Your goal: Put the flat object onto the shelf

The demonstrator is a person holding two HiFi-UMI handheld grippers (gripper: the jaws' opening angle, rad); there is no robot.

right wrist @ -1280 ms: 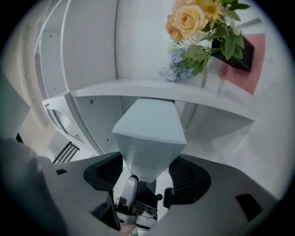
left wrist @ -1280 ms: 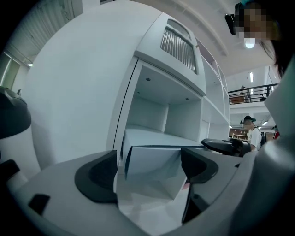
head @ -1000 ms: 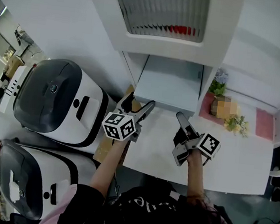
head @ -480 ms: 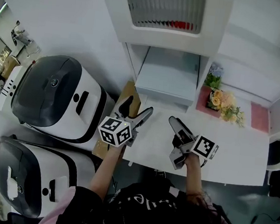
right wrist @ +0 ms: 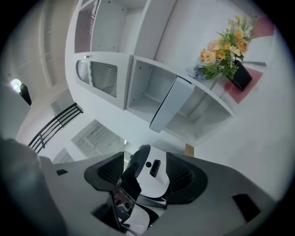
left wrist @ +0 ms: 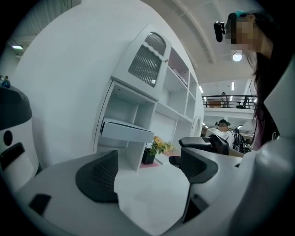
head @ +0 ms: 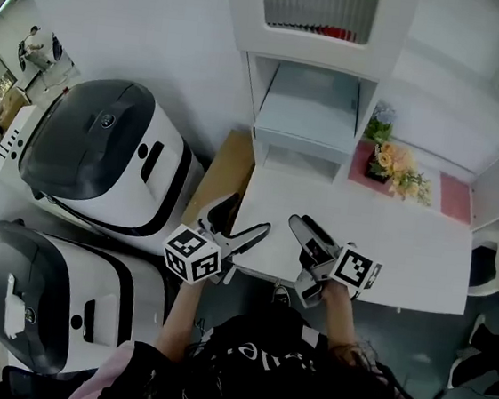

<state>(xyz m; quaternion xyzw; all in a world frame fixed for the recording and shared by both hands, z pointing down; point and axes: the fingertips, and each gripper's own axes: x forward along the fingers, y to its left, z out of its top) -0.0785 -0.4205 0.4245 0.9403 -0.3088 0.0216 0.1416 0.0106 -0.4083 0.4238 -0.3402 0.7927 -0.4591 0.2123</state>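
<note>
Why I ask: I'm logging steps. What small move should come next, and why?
Probably just rest: the flat object lies on the shelf, and the left gripper and right gripper hang open and empty by the table.

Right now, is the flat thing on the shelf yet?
It looks done: the flat object rests inside the shelf. In hand: nothing. The left tool and right tool are both open and empty, away from it. Left to do: seemingly nothing.
</note>
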